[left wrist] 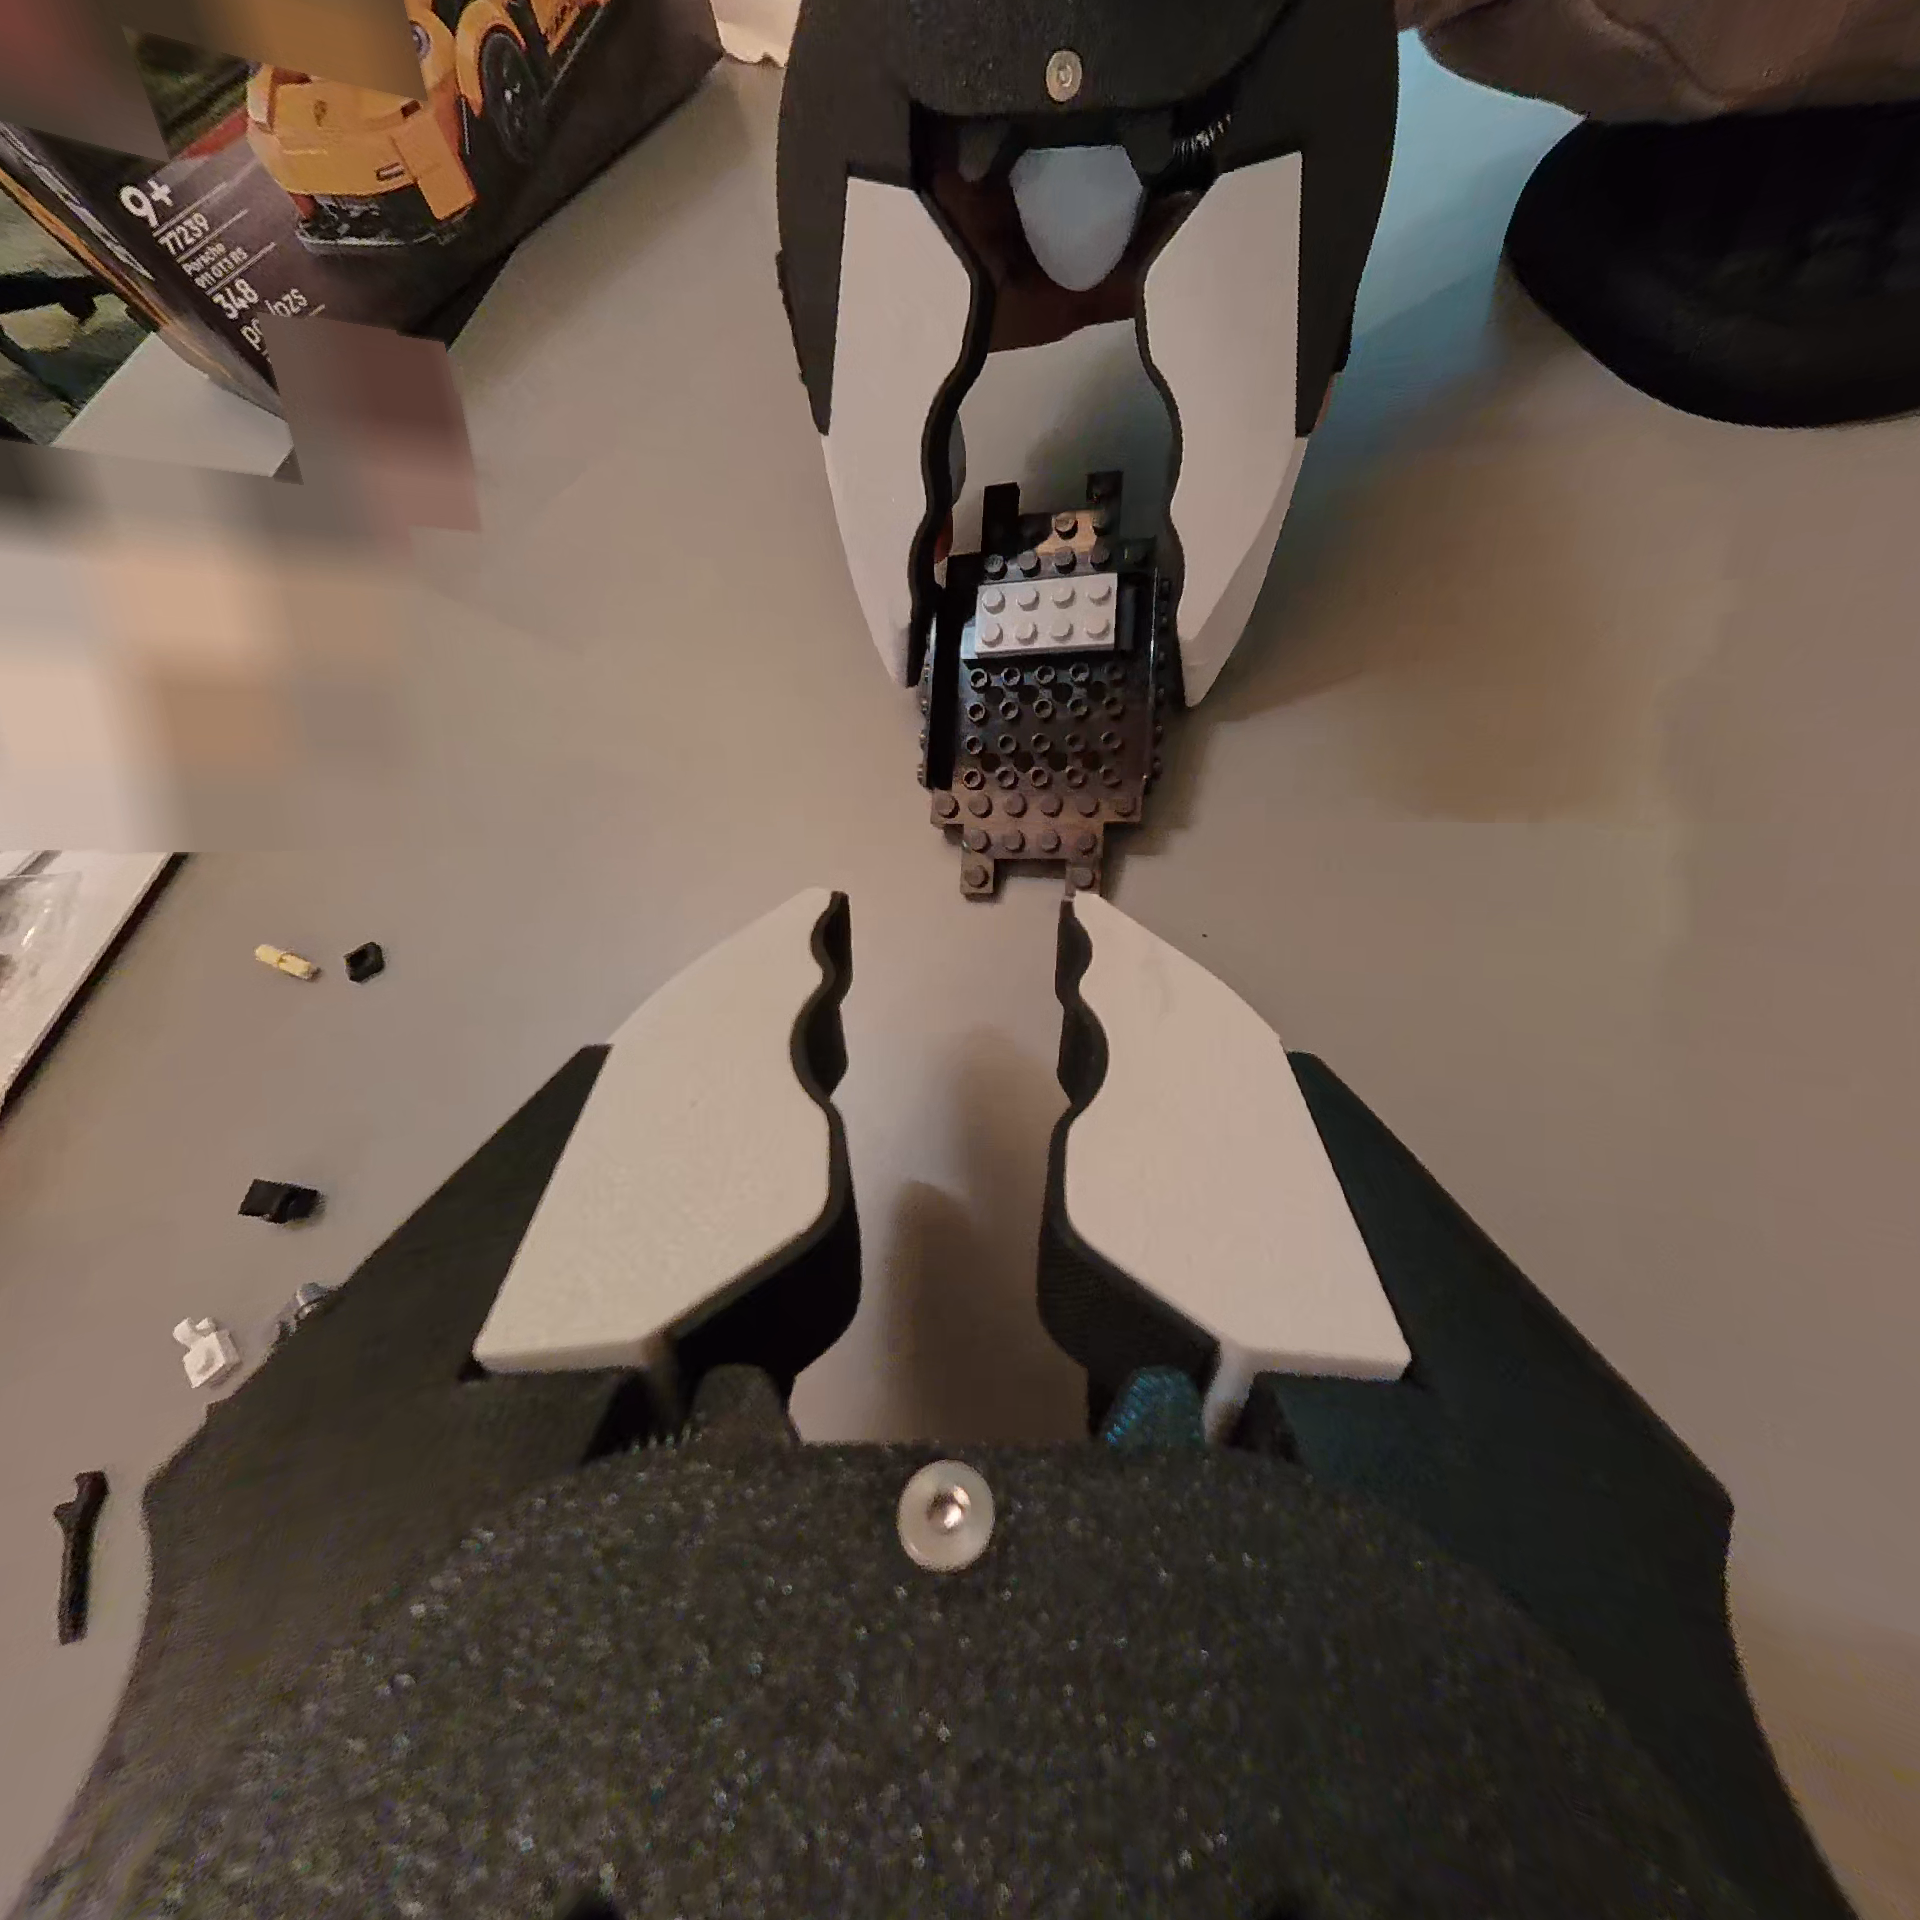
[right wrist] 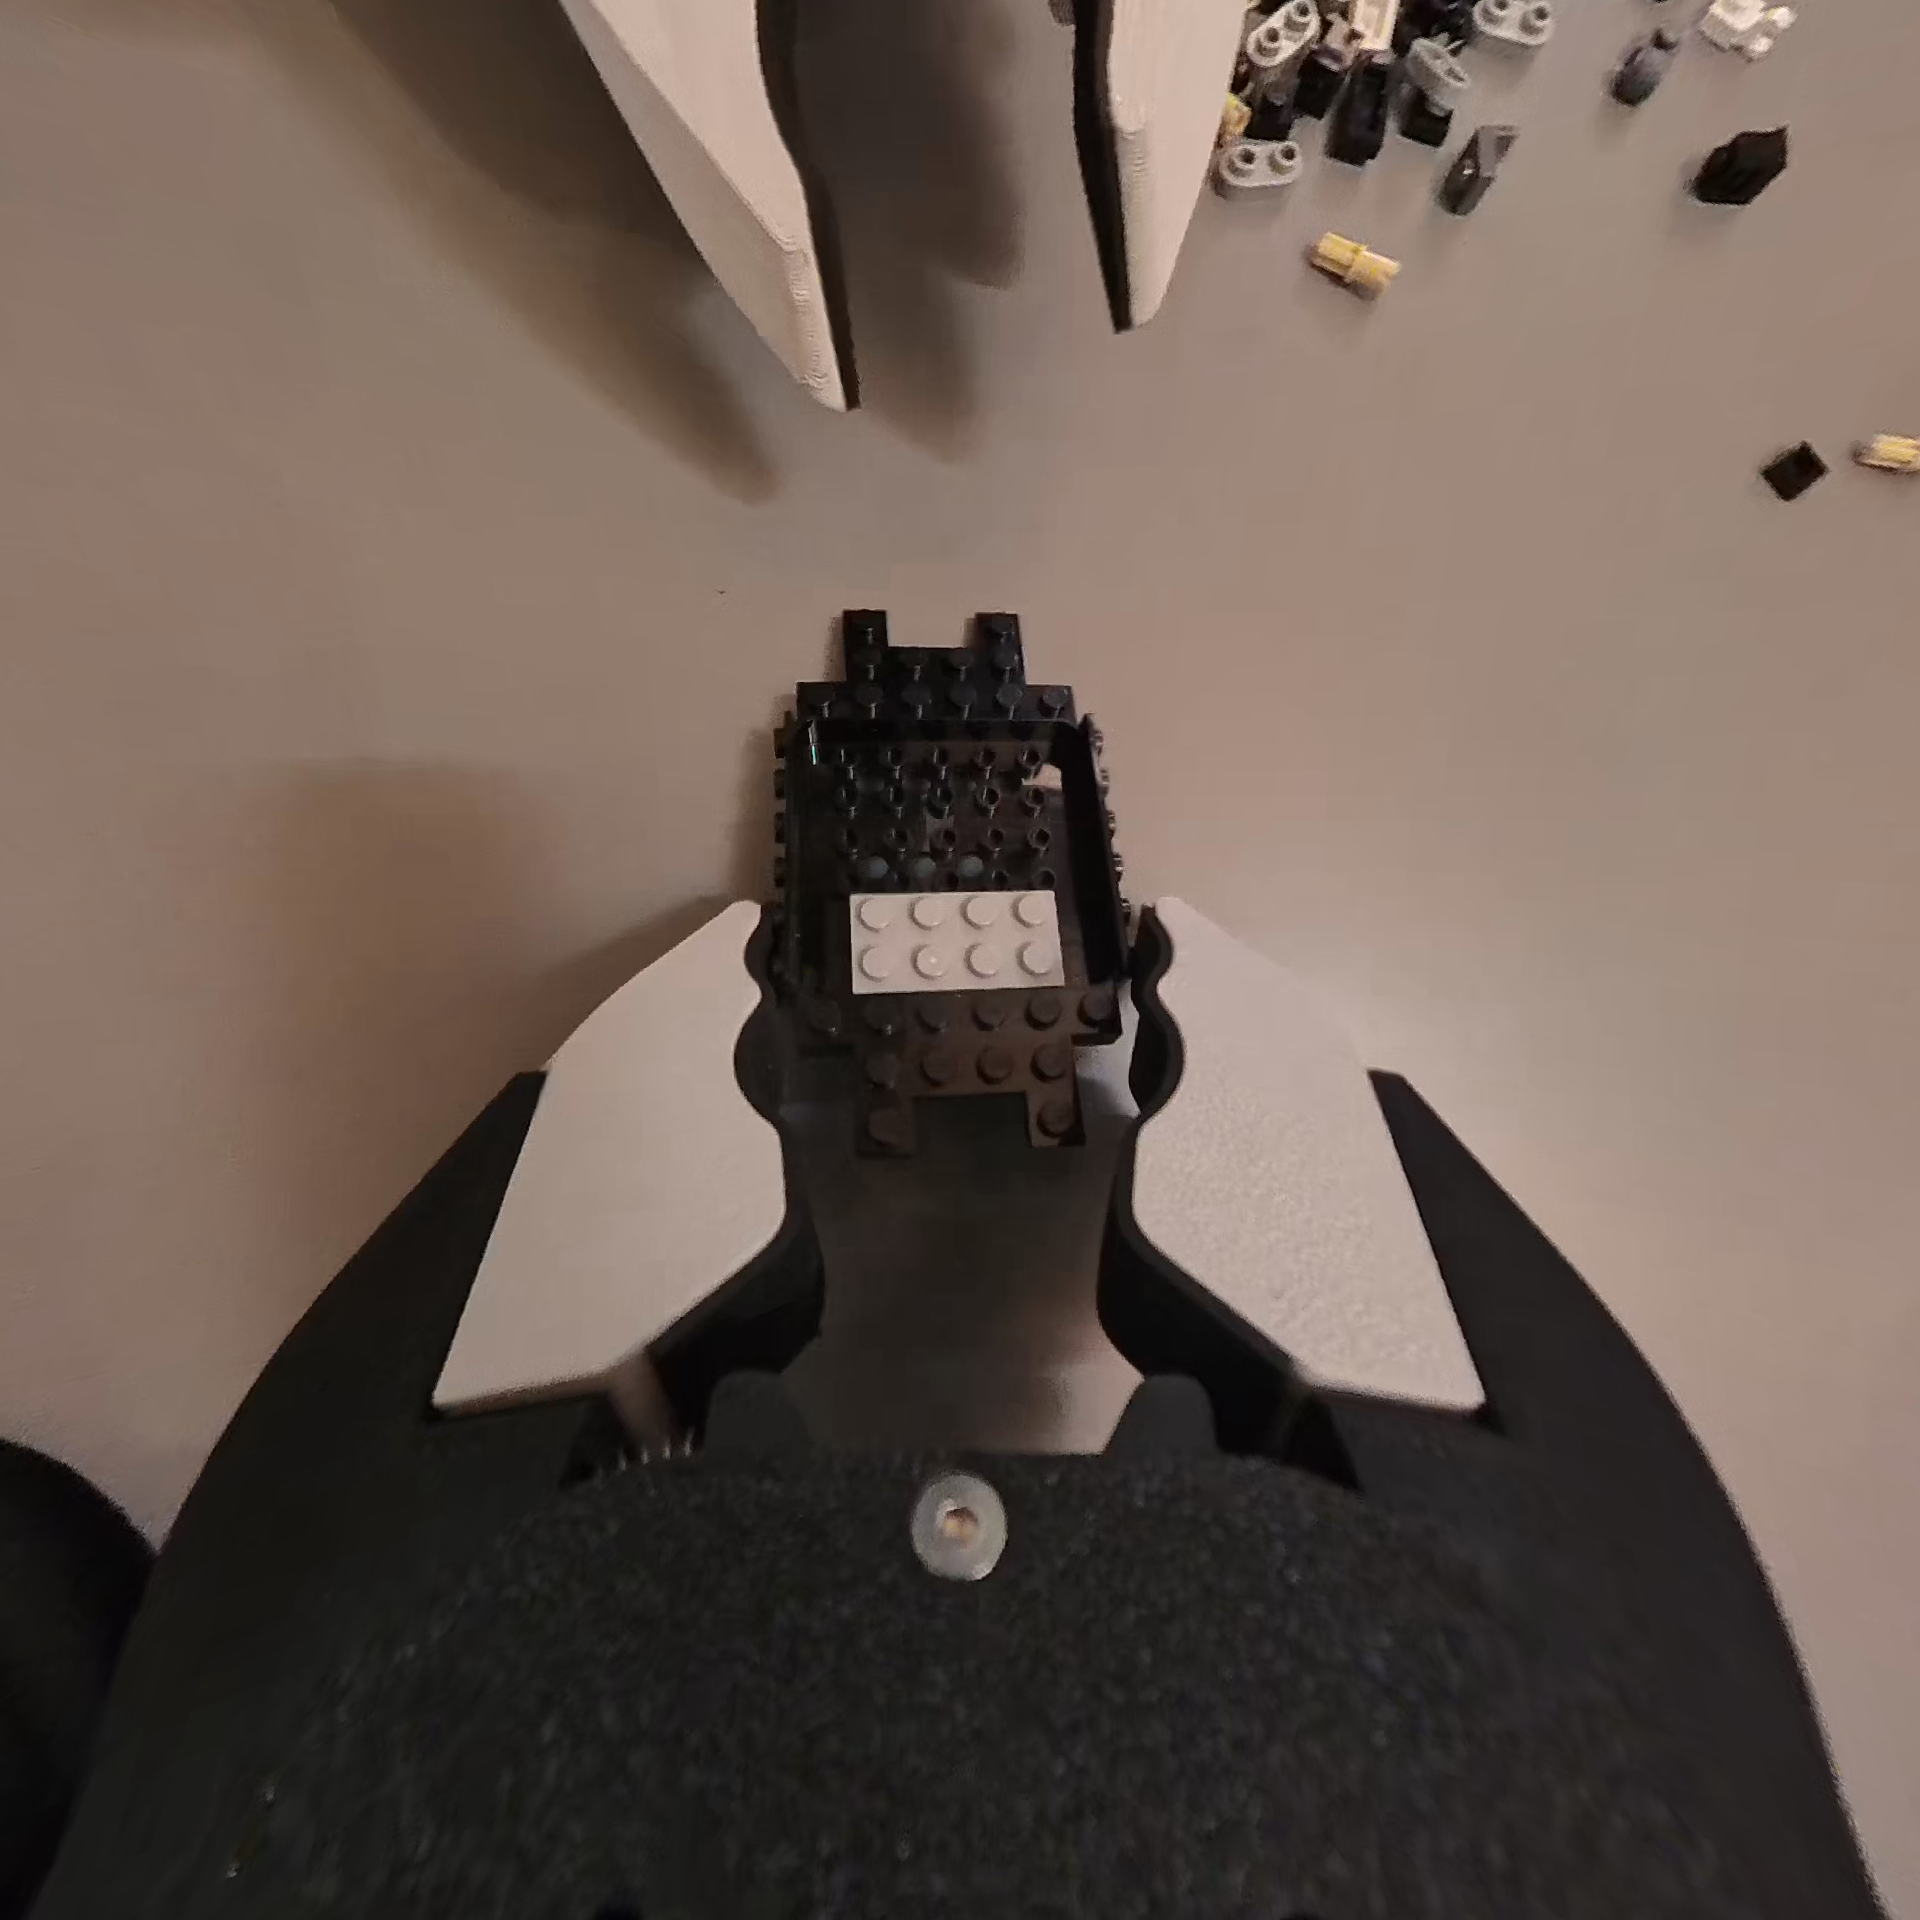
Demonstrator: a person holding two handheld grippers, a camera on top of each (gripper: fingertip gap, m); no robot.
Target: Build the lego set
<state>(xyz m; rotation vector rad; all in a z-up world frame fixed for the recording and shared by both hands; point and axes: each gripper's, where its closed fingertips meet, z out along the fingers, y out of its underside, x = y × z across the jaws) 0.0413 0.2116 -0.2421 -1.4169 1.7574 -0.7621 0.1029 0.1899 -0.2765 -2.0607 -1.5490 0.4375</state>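
On the plain grey table (left wrist: 1558, 727), the right gripper (right wrist: 951, 940) pinches the black lego base (right wrist: 940, 831) by its sides while the left gripper (left wrist: 951, 920) waits empty, fingers parted; a careless push could twist the base loose.

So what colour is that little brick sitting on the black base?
Light grey brick, clearest in the right wrist view, studded on the black base.

Grey table (left wrist: 1558, 935), loose bricks (right wrist: 1351, 94), perhaps a booklet (left wrist: 62, 935)
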